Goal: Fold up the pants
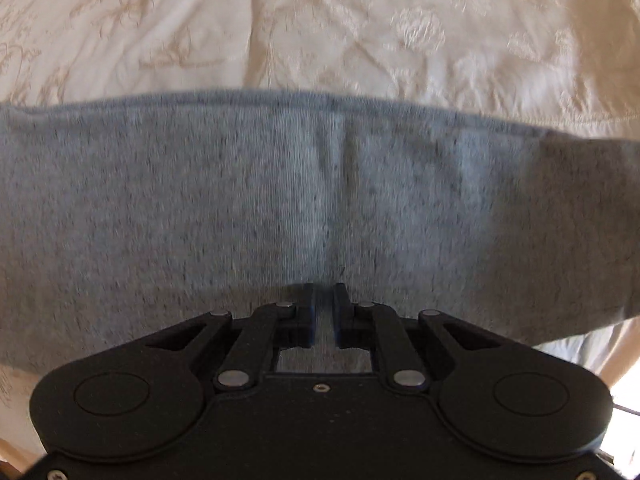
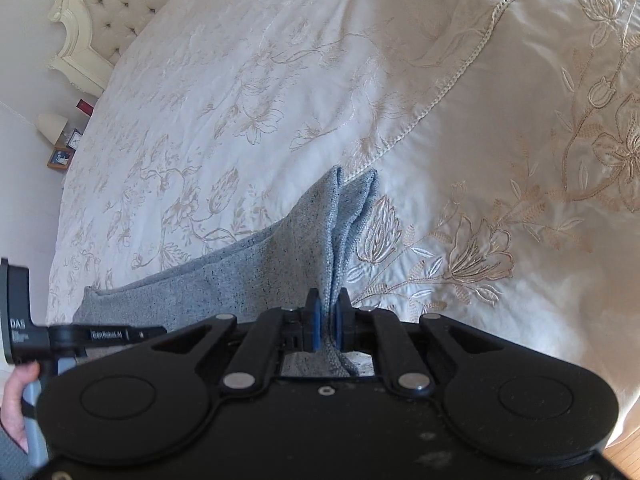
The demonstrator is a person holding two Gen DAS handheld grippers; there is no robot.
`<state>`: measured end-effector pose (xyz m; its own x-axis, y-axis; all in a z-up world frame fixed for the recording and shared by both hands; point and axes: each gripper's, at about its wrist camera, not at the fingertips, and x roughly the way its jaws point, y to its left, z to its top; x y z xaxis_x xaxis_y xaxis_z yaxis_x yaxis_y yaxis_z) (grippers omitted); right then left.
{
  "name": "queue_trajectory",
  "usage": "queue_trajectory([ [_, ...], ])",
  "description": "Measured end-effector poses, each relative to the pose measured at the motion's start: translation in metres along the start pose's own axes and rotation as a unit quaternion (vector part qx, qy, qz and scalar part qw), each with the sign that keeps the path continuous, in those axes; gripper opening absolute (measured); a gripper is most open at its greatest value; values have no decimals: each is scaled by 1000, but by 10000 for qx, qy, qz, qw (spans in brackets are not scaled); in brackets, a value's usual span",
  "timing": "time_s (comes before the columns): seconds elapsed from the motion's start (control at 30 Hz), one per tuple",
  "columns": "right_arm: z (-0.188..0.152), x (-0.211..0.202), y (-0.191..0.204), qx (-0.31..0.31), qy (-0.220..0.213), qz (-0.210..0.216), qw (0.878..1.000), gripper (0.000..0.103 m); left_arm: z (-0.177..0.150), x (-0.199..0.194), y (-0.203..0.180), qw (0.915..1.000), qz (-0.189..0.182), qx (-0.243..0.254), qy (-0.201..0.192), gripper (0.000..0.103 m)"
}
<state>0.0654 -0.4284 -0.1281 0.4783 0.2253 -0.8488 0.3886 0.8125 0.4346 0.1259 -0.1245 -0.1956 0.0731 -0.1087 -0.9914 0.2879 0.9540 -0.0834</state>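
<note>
Your right gripper (image 2: 327, 300) is clamped on a bunched fold of the grey pants (image 2: 240, 276), which hang from its 2 blue pads (image 2: 316, 320) and trail down to the bedspread (image 2: 280, 80). Your left gripper (image 1: 323, 296) pinches the same pants (image 1: 280, 200), its narrow jaws closed on the cloth, which spreads wide below it. The straight upper edge of the pants lies on the bedspread (image 1: 360, 20), and beyond it the bed is open toward the headboard (image 2: 104, 12).
</note>
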Motion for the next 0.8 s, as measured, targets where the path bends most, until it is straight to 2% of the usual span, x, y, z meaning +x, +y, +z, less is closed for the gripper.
queue_trajectory([
  [0.1, -1, -3, 10, -19, -61, -88, 9999, 8, -5, 11, -6, 9996, 33, 278, -31, 16],
  [0.2, -3, -8, 27, -91, -148, -236, 9996, 8, 0, -8, 5, 9989, -343, 214, -226, 17],
  [0.27, -5, -14, 44, -137, -239, -272, 9993, 8, 2, -26, 23, 9982, -411, 128, -419, 17],
  [0.43, -14, -30, 129, -664, -478, -167, 9965, 8, 3, -56, 91, 9967, -484, -60, -653, 17],
  [0.53, -29, -26, 192, -1015, -473, 97, 9937, 8, 0, -64, 139, 9964, -417, -208, -703, 17],
  [0.63, -53, -1, 253, -1290, -309, 384, 9904, 8, -3, -65, 184, 9965, -273, -358, -705, 17],
  [0.8, -112, 85, 326, -1572, 252, 505, 9860, 8, -16, -60, 252, 9971, -38, -511, -569, 17],
])
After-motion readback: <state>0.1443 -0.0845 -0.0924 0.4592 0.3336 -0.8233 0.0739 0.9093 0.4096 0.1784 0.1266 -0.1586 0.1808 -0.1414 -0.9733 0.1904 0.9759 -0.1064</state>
